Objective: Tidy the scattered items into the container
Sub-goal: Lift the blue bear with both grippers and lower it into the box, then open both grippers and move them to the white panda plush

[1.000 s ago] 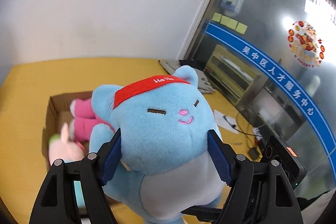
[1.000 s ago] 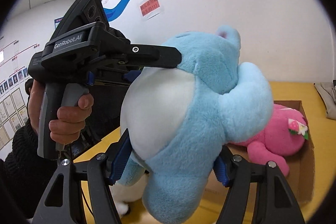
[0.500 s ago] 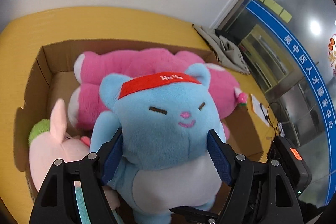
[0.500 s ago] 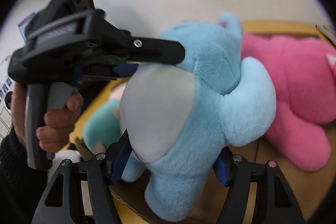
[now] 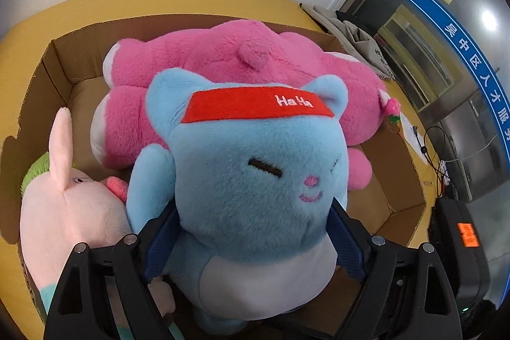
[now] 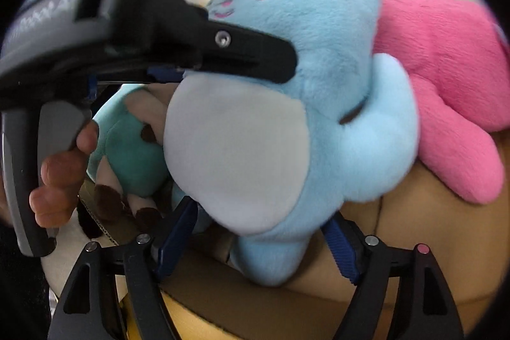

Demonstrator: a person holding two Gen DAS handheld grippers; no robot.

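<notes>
Left hand-held gripper (image 5: 251, 239), black with blue ribbed pads, pitched steeply downward; jaws opening, with the sky-blue plush cat with a red "Ha!Ha" headband and grey-white belly (image 5: 255, 180) between them at neck level, pads at its flanks. Right hand-held gripper (image 6: 255, 247), likewise tilted down and opening, spanning the same toy's lower body; whether its pads press the plush not clear. Person's left hand (image 6: 60, 177) wrapped round the grey pistol grip of the left tool, a dark sleeve at the frame edge.

Blue cat lowered into the open brown cardboard box (image 5: 60, 59), lying against the large hot-pink plush bear (image 5: 223, 69) that fills the far half. Pale pink plush rabbit with a green tuft (image 5: 63, 196) wedged at the near left wall, touching the cat's arm. Teal plush toy with brown paws (image 6: 127, 148) beneath the left tool, beside the cat's belly. Bare box floor visible only in the far left corner and along the right wall. Yellow bench (image 5: 19, 59) around the box; crumpled grey cloth (image 5: 350, 34) near the far right corner.

Compared with a second earlier: toy then held high above the bench, box small and distant; now down inside it, both grips looser.
</notes>
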